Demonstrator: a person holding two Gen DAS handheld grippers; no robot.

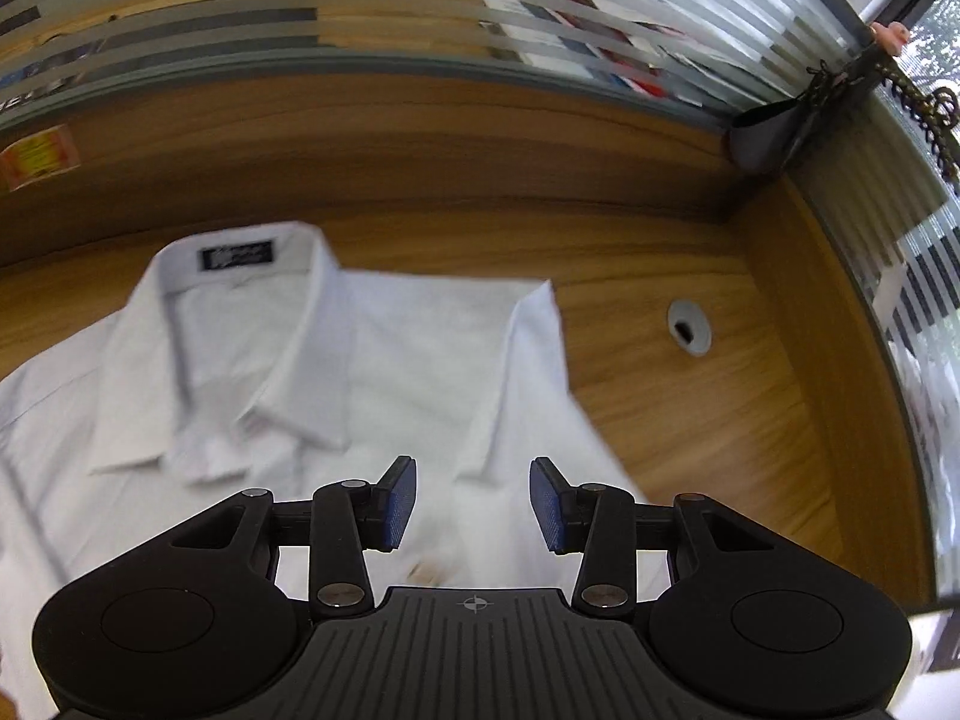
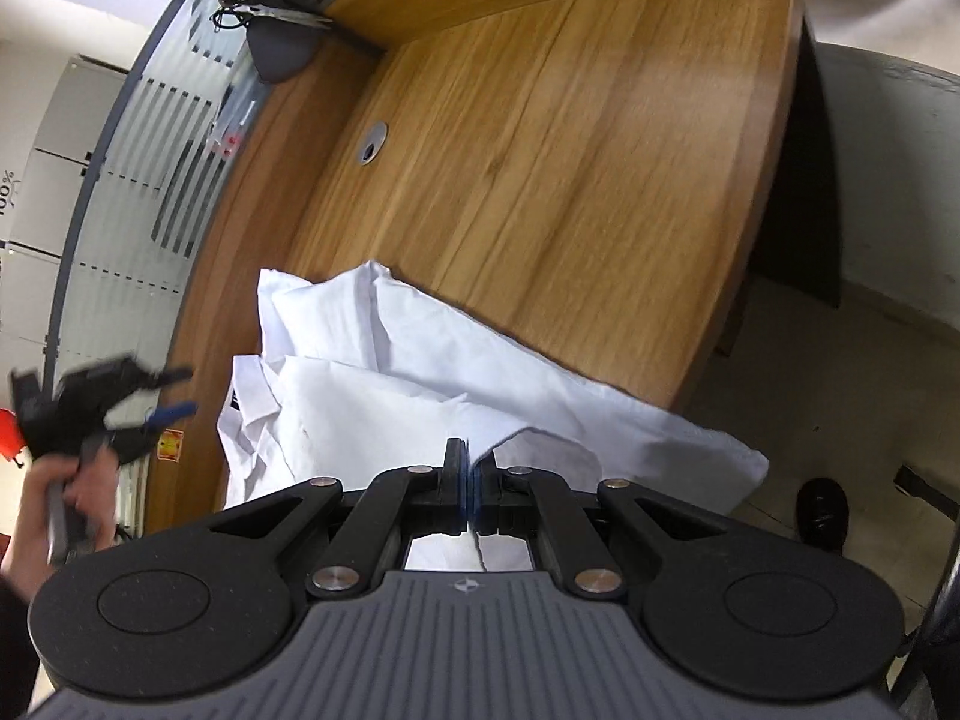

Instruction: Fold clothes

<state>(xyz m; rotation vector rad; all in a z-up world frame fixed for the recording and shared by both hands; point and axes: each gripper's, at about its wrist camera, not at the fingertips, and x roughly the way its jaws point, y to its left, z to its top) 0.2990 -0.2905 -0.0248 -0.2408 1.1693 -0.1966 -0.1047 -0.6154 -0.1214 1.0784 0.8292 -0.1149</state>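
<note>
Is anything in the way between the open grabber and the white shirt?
No, nothing visible is. The left gripper is open just above the white shirt, with only shirt cloth showing between its fingers. The right gripper is shut on the shirt's cloth.

One white shirt (image 1: 384, 360) lies on one wooden surface (image 1: 690, 420), bearing one dark label (image 1: 237, 256) inside its collar. One grey cable grommet (image 1: 689, 326) sits in the surface. Two hand-held grippers appear: the left hand-held gripper (image 1: 473, 504) and the right hand-held gripper (image 2: 469, 480). One hand (image 2: 54, 510) shows.
</note>
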